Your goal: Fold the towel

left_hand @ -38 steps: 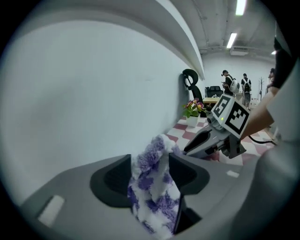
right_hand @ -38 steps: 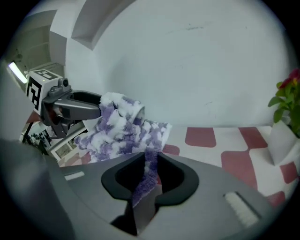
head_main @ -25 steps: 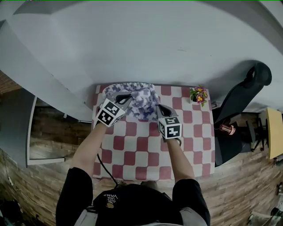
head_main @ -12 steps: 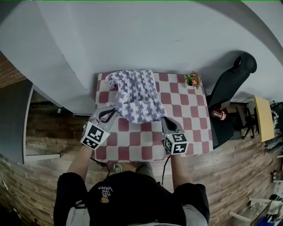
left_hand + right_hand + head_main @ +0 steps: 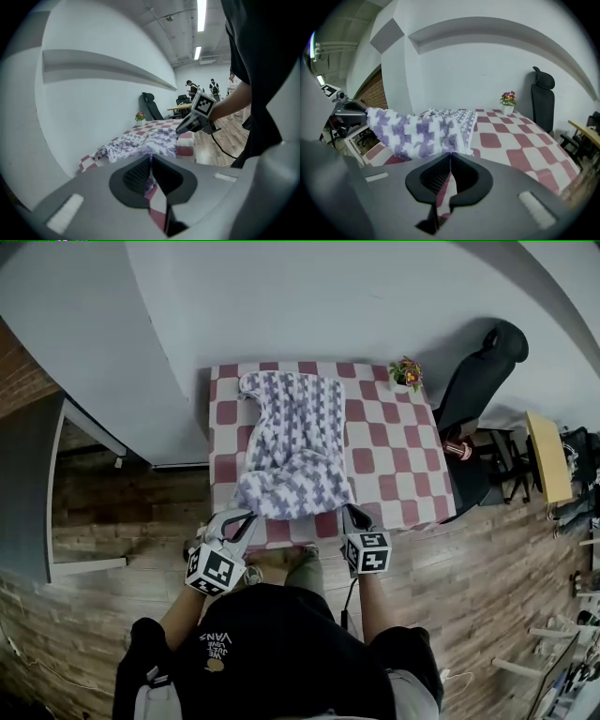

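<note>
Towel [image 5: 286,451] nearer, left hand-held gripper [image 5: 244,518] low

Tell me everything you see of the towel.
The towel is fluffy cloth in a purple-and-white houndstooth pattern. It lies lengthwise on the left part of the checked table, rumpled, spanning nearly from far edge to near edge. Its near corners are pinched in the left hand-held gripper and the right hand-held gripper.

Head view: my torso [image 5: 272,652] hides the table's [image 5: 398,460] near edge, and the right gripper's [image 5: 352,515] tips are too small to read. Left gripper view: people [image 5: 213,86] at the back are too small to tell. Right gripper view: left gripper [image 5: 347,110] is dim at the edge, and the towel's [image 5: 417,133] far end is hidden behind its bunched front.
</note>
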Demonstrator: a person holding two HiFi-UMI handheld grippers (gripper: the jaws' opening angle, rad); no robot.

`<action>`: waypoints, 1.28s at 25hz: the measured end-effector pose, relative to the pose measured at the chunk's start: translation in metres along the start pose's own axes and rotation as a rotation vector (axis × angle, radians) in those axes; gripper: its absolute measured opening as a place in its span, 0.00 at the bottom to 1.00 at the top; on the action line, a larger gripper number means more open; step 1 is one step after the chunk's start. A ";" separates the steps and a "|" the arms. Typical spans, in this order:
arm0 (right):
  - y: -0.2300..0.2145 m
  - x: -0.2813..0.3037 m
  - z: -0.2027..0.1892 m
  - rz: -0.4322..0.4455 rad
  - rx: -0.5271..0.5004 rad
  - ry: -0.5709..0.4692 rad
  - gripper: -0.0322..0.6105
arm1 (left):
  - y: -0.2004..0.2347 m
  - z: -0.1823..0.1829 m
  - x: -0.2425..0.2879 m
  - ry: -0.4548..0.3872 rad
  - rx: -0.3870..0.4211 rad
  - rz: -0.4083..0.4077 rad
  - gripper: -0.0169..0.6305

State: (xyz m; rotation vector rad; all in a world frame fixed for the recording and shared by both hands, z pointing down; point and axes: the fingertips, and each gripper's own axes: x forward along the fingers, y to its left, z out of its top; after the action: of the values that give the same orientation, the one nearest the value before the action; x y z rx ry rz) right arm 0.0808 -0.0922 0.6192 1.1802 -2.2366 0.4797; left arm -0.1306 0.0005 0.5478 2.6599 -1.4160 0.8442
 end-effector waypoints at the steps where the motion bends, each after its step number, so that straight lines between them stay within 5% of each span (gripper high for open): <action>1: 0.004 -0.004 -0.008 -0.007 0.007 0.006 0.07 | -0.008 -0.008 -0.003 0.011 -0.003 -0.018 0.05; 9: 0.017 -0.018 -0.042 -0.055 0.071 0.089 0.12 | -0.040 -0.058 -0.005 0.131 -0.002 -0.146 0.06; 14: 0.005 -0.021 0.013 -0.051 0.079 -0.018 0.23 | -0.012 -0.058 -0.010 0.079 -0.099 -0.098 0.23; 20: 0.027 0.038 0.080 0.153 -0.083 0.005 0.27 | 0.038 -0.057 -0.004 0.018 -0.259 0.007 0.33; 25: 0.062 0.102 0.088 0.368 -0.244 0.168 0.32 | 0.040 -0.066 0.020 0.001 -0.401 -0.096 0.43; 32: 0.074 0.156 0.057 0.471 -0.345 0.362 0.36 | 0.020 -0.082 0.042 0.080 -0.444 -0.211 0.45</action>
State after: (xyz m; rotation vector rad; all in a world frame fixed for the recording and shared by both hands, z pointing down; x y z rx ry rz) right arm -0.0697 -0.1819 0.6681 0.3541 -2.1502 0.4222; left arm -0.1645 -0.0221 0.6329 2.3521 -1.1197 0.5339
